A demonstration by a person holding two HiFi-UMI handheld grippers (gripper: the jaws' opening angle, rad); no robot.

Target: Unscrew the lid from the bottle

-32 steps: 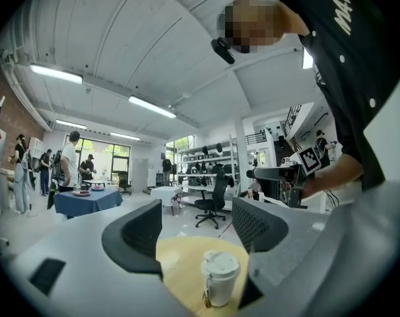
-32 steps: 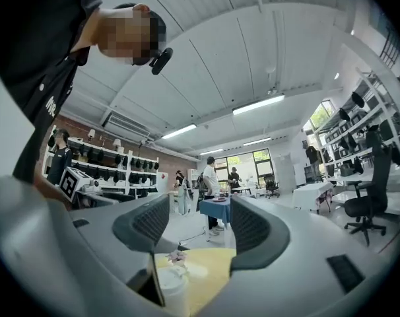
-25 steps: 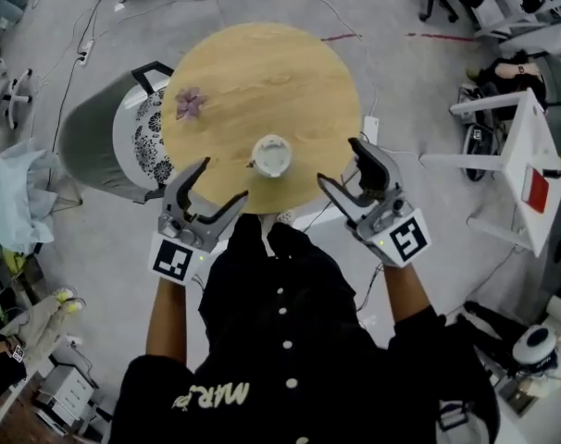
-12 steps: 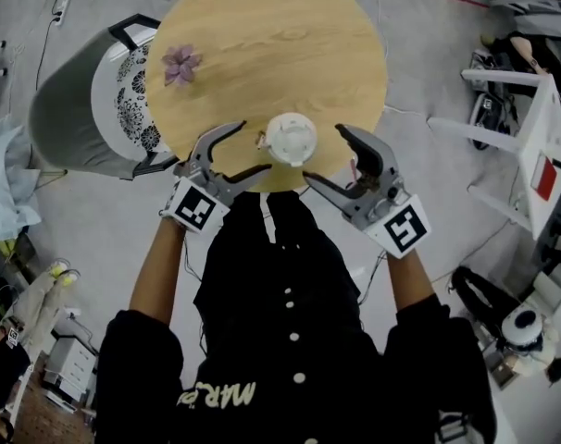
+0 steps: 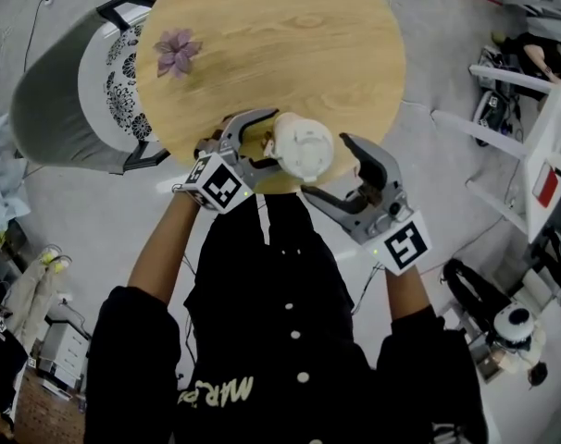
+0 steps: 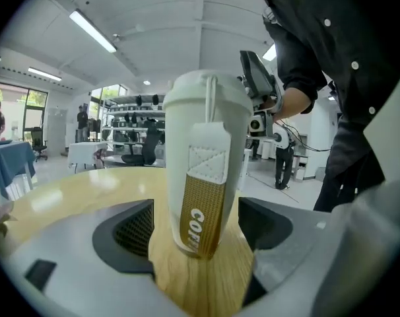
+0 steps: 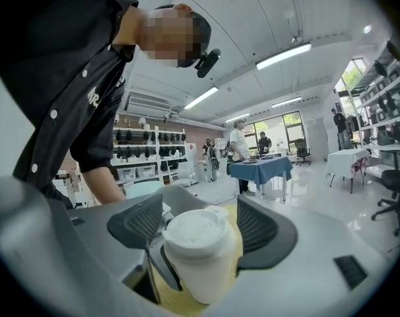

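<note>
1 btl (image 6: 179, 177), lid (image 5: 305, 148) on.

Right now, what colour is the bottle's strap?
Golden brown strap with white lettering; clearest in the left gripper view.

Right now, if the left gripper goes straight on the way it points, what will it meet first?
Most likely the bottle: it stands between the left gripper's jaws, which have just been opening and do not touch it.

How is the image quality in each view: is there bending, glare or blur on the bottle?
Left gripper view: strong fisheye bending, dark corners, the bottle sharp. Right gripper view: same bending, bright ceiling lamps, bottle slightly soft. Head view: even light, little distortion, no glare on the bottle.
</note>
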